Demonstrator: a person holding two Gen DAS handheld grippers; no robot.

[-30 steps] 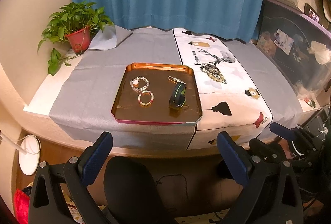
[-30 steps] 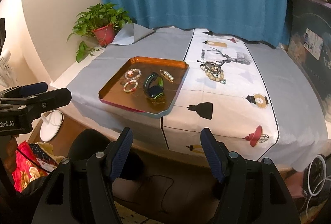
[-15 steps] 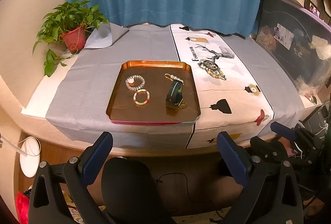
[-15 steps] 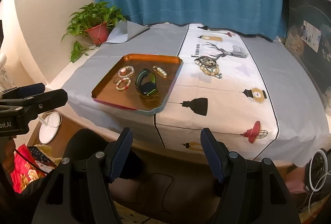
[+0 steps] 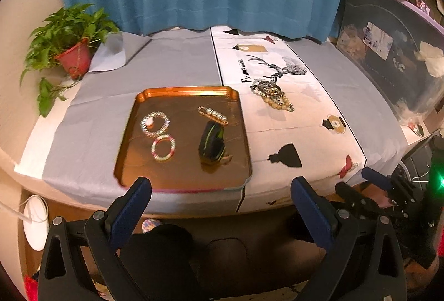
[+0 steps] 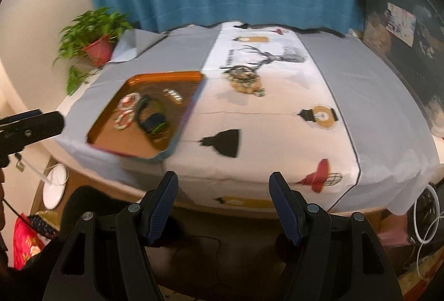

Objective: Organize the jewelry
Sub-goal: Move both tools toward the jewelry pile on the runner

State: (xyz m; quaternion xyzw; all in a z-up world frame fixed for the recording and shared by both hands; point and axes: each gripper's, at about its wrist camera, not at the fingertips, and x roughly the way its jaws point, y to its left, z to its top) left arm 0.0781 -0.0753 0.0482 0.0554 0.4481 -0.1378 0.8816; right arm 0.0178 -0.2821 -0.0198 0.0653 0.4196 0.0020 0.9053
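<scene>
Bench w/ grey cloth [image 5: 172, 62]: approach step. Left gripper [image 5: 222, 201] and right gripper [image 6: 224, 195] both wide open, empty. Next: reach bead jewelry [image 6: 245, 80], move to tray [image 5: 130, 131].

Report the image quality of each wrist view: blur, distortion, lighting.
Left wrist view: mostly sharp, warm light, fisheye bending the table edge; copper tray slightly smeared near its front. Right wrist view: motion blur smears the tray and the beaded jewelry pile; dark vignette corners.
</scene>
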